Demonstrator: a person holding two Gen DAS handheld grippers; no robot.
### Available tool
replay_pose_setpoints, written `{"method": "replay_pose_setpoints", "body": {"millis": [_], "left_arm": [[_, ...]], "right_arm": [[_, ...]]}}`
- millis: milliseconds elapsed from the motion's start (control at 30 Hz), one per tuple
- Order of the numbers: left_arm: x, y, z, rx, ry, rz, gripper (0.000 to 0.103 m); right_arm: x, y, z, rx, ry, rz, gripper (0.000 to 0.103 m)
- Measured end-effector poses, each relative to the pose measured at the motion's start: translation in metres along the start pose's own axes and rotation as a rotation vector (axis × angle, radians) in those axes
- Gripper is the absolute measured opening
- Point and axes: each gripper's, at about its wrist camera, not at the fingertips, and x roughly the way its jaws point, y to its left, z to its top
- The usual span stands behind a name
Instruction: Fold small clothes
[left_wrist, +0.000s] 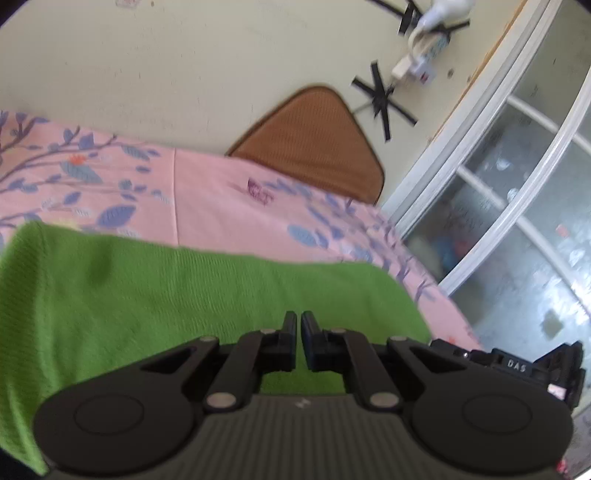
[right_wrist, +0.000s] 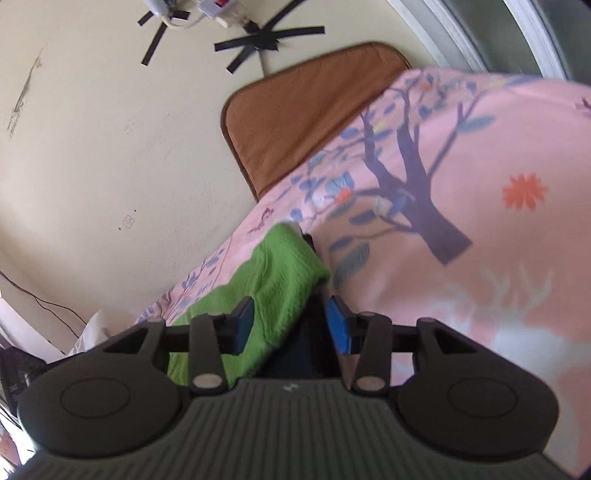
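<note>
Two grippers are working over a pink sheet (left_wrist: 221, 206): the left gripper (left_wrist: 299, 325) is hovering, fingers nearly touching, above the green cloth (left_wrist: 147, 288), while the right gripper (right_wrist: 290, 314) is spreading wide around it.

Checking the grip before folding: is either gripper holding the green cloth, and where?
The left gripper looks shut over the green cloth; a pinch cannot be told. The right gripper is open.

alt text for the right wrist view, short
The right gripper, fingers spread open, straddles the edge of a green knit cloth lying on a pink floral sheet. A brown mat and cream floor lie beyond.
</note>
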Motion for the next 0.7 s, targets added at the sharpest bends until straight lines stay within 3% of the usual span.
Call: {"method": "replay_pose_setpoints", "body": {"millis": [67, 133, 167, 200, 267, 433, 500, 567, 700], "left_arm": [[0.017, 0.008, -0.008, -0.041, 0.056, 0.011, 0.003], [0.022, 0.017, -0.016, -0.046, 0.040, -0.014, 0.006], [0.021, 0.018, -0.017, -0.043, 0.035, -0.022, 0.006], [0.021, 0.019, -0.017, -0.054, 0.038, -0.021, 0.006], [0.020, 0.016, -0.016, -0.040, 0.047, -0.005, 0.006], [0.009, 0.009, -0.013, -0.024, 0.041, 0.022, 0.005], [-0.017, 0.019, -0.012, -0.055, -0.019, -0.022, 0.006], [-0.059, 0.037, -0.012, -0.086, -0.128, -0.034, 0.007], [-0.139, 0.088, -0.016, -0.192, -0.310, 0.087, 0.012]], "right_arm": [[0.017, 0.002, -0.004, 0.021, 0.042, 0.004, 0.047], [0.024, 0.008, -0.008, 0.004, 0.046, 0.030, 0.047], [0.029, 0.014, -0.010, -0.019, 0.053, 0.024, 0.042], [0.034, 0.016, -0.011, -0.011, 0.073, 0.024, 0.027], [0.033, 0.022, -0.008, 0.009, 0.069, 0.048, 0.024], [0.021, 0.101, 0.004, -0.176, 0.007, 0.180, 0.023], [0.023, 0.137, 0.003, -0.264, 0.022, 0.231, 0.023], [0.032, 0.173, -0.006, -0.360, 0.053, 0.272, 0.023], [0.065, 0.235, -0.043, -0.528, 0.147, 0.334, 0.023]]}}
